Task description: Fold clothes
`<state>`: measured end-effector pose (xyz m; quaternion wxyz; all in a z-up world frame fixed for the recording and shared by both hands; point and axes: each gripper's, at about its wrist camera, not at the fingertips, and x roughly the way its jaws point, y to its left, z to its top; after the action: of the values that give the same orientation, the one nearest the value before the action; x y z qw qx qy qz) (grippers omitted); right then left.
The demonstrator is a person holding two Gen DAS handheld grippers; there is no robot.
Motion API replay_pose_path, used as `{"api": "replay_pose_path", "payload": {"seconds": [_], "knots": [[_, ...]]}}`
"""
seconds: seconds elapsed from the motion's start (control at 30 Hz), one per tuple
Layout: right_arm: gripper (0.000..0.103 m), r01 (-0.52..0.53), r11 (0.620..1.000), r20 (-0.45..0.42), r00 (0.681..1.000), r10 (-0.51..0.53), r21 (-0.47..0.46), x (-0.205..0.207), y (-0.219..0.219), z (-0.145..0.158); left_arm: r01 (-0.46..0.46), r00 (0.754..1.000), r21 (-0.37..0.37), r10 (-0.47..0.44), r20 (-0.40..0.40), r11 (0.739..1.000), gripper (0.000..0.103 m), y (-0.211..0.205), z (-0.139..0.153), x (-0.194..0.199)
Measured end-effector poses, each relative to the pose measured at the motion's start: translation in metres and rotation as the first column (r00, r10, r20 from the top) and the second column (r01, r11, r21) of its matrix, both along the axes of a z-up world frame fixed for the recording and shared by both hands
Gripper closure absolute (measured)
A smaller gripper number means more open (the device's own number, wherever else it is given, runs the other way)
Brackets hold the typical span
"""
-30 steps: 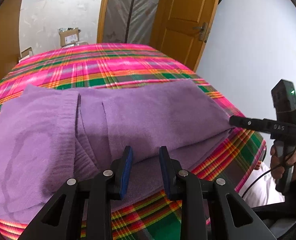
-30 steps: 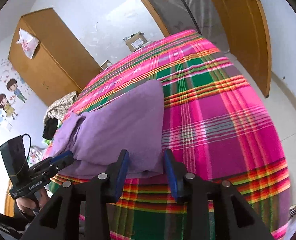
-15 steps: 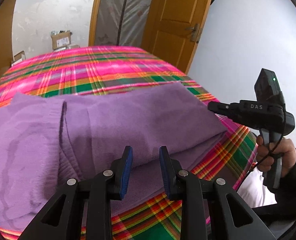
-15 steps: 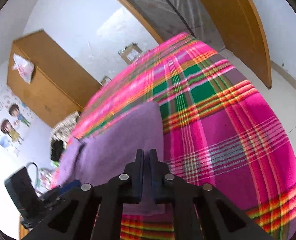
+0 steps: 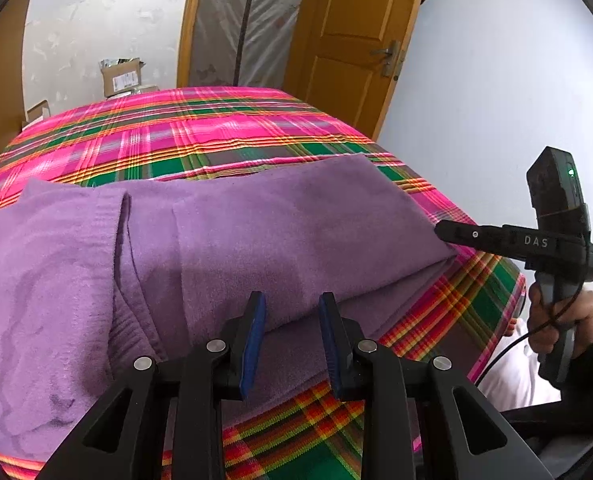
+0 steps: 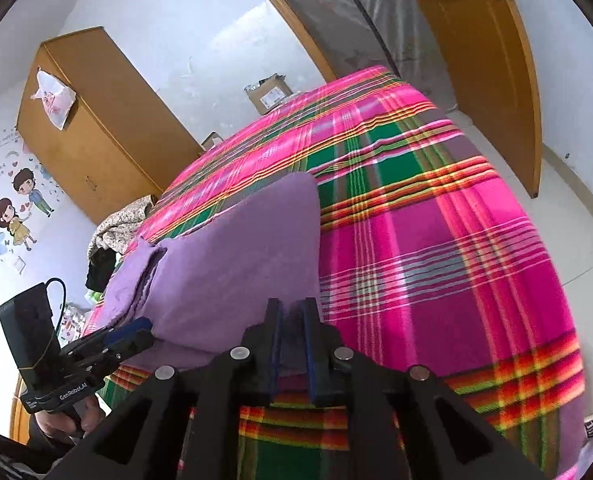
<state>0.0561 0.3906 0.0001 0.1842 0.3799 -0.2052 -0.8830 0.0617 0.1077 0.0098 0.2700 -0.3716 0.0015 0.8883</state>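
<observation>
A purple sweater (image 5: 256,232) lies partly folded on the plaid bed (image 5: 200,128), with its ribbed hem at the left. My left gripper (image 5: 290,312) is open, its blue pads just over the sweater's near folded edge. My right gripper (image 6: 292,316) is shut on the sweater's near right corner (image 6: 292,344). In the left wrist view the right gripper (image 5: 446,234) touches that corner at the bed's right edge. The sweater (image 6: 232,264) and the left gripper (image 6: 130,334) also show in the right wrist view.
The pink and green plaid bedspread (image 6: 436,240) covers the bed. A wooden door (image 5: 352,40) stands behind the bed, a wooden wardrobe (image 6: 92,128) at the left. Cardboard boxes (image 5: 122,76) sit past the far edge. A pile of clothes (image 6: 116,232) lies beside the bed.
My right gripper went from open to shut and now grips the sweater's near right corner. My left gripper stayed open at the near edge.
</observation>
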Motion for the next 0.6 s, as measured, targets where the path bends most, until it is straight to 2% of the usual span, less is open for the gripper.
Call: {"api": "replay_pose_path", "payload": {"seconds": [0.1, 0.2, 0.4, 0.6], "knots": [[0.084, 0.010, 1.000, -0.007, 1.000, -0.010, -0.008, 0.003, 0.006, 0.003, -0.016, 1.000, 0.013, 0.016, -0.007, 1.000, 0.075, -0.008, 0.004, 0.003], [0.067, 0.001, 0.998, 0.021, 1.000, 0.001, -0.068, -0.001, 0.012, -0.002, -0.049, 0.999, 0.031, 0.050, -0.016, 0.998, 0.075, -0.018, 0.008, 0.004], [0.066, -0.046, 0.990, 0.047, 0.997, 0.053, -0.136, -0.008, 0.007, -0.010, -0.107, 0.993, 0.044, 0.109, -0.033, 0.993, 0.075, -0.033, 0.016, 0.005], [0.065, -0.053, 0.988, 0.042, 0.997, 0.060, -0.147, -0.023, 0.001, -0.012, -0.096, 0.995, 0.046, 0.097, -0.023, 0.994, 0.075, -0.028, 0.013, 0.003]]}}
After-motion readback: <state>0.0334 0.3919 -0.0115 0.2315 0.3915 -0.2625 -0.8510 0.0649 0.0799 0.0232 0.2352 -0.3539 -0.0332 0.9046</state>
